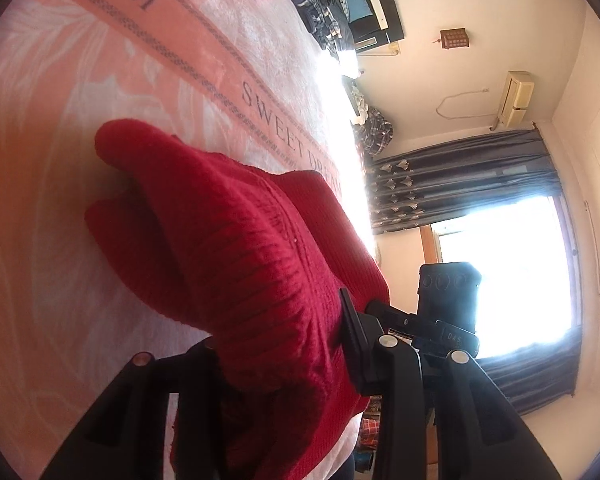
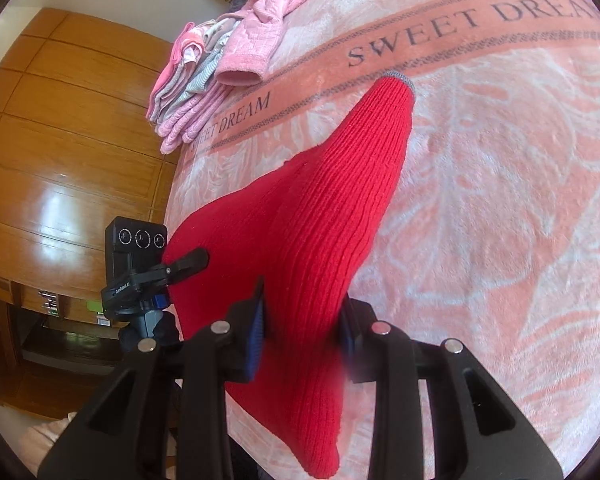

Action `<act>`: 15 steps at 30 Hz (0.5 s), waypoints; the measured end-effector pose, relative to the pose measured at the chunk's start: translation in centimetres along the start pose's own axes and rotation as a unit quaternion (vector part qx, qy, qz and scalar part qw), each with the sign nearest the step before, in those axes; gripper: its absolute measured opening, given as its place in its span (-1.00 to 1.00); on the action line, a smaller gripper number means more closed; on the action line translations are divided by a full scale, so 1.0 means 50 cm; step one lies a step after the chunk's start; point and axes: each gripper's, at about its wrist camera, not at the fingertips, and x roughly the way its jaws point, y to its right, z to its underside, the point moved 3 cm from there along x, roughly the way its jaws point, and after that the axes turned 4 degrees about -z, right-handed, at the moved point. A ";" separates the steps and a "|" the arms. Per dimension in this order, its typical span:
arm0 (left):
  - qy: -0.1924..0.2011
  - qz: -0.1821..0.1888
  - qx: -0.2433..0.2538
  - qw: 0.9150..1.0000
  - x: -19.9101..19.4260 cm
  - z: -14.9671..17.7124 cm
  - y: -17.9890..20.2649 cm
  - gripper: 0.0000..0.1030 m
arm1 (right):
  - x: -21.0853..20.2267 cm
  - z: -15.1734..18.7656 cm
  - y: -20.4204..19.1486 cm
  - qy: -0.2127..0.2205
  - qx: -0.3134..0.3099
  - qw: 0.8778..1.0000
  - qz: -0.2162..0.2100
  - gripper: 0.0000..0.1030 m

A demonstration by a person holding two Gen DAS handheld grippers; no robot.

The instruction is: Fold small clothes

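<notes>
Now we have both grippers on the red knit sweater (image 2: 300, 216), lifted off the bed. Our right gripper (image 2: 302, 332) has its fingers clenched on a bunched ribbed fold, a sleeve with a grey-edged cuff stretching away above the pink "SWEET DREAM" blanket (image 2: 500, 200). Our left gripper (image 1: 284, 340) bites the knit too; its far finger presses the fabric, while the near one is mostly hidden behind the cloth, so the pinch looks firm, though we can't see it fully. From the left wrist view the sweater drapes down with its lower part touching the blanket. At the bed's far edge lies a stack of folded pink and grey clothes (image 2: 188, 92), with a pink quilted jacket (image 2: 268, 20) just beside it.
</notes>
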 end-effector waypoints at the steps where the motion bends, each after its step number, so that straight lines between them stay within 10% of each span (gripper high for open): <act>1: -0.009 -0.007 -0.009 1.000 0.008 0.016 -0.020 -0.30 | 0.006 0.018 0.019 -0.006 0.008 1.000 0.007 -0.42; 7: -0.015 -0.005 -0.046 0.999 0.037 0.074 -0.098 -0.22 | 0.059 0.101 0.128 -0.026 0.054 0.998 0.014 -0.20; 15: -0.009 -0.071 0.024 0.997 0.006 0.111 -0.044 -0.12 | 0.009 0.155 0.111 0.008 0.028 1.000 -0.011 0.27</act>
